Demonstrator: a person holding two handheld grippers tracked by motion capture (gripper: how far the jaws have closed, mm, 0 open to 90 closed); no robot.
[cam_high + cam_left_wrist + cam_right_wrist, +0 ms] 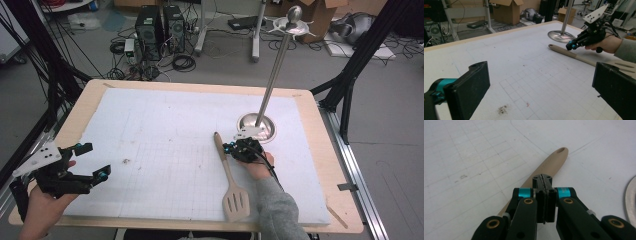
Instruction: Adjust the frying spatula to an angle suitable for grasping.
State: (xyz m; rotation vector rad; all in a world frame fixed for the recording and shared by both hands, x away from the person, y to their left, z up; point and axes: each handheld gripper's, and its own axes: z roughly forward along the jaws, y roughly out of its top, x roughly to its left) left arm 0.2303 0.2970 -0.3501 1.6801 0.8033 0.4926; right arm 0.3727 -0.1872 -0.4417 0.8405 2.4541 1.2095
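Beige slotted plastic spatula (230,179) lies flat on the white gridded mat (165,130), right of centre. Right gripper (235,148) hovers clenched and empty over its handle, probably to push it; left gripper (95,162) waits released, far left.

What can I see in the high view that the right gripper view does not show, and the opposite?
High view alone: the left gripper with jaws open, the tall metal pole rising from the round base, and the spatula's slotted blade. Right gripper view alone: the right gripper with jaws shut together just above the spatula handle, close up. Both share the wooden spatula, the white gridded mat and the steel base.
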